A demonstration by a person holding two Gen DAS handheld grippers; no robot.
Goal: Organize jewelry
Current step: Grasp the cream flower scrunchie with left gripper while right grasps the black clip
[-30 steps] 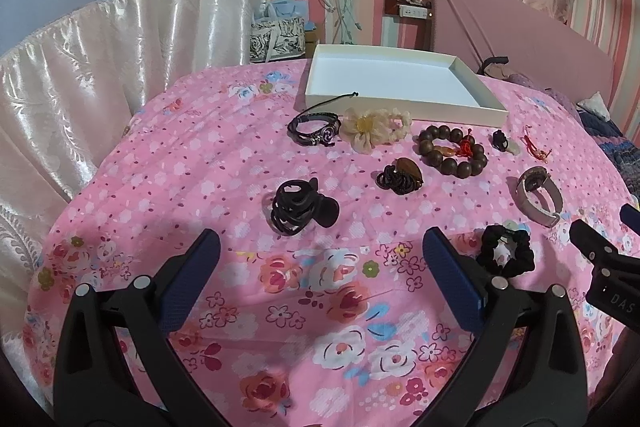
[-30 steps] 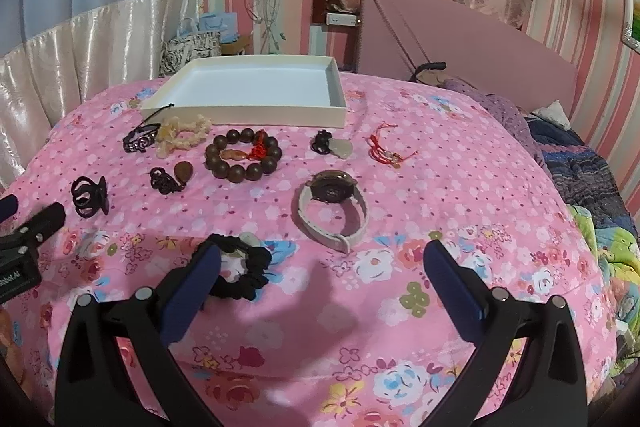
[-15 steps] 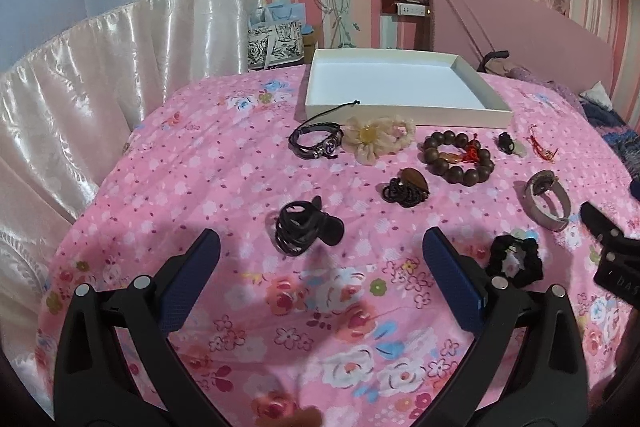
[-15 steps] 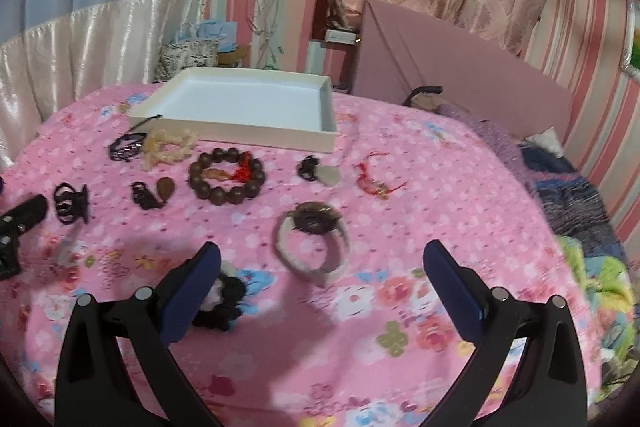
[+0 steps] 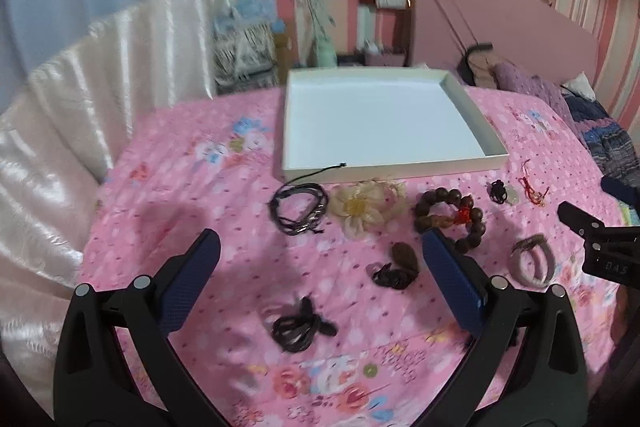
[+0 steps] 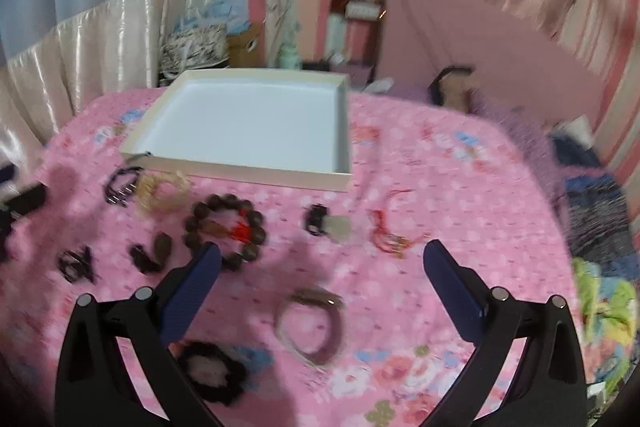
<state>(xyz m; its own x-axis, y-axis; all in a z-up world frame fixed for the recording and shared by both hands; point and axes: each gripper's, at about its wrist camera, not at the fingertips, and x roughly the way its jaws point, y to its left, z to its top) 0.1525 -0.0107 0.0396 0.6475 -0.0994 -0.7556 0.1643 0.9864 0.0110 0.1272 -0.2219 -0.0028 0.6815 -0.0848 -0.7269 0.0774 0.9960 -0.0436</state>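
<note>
Both grippers spread wide, nothing held. Black hair claw point(image 5: 301, 326) lies just ahead of L gripper point(image 5: 320, 281); watch point(image 6: 314, 327) ahead of R gripper point(image 6: 322, 281).

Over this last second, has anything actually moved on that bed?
Only the tongs: both the left tongs and right tongs rose and advanced toward the white tray, open and empty. The hair claw, bead bracelet and watch lie untouched.
</note>
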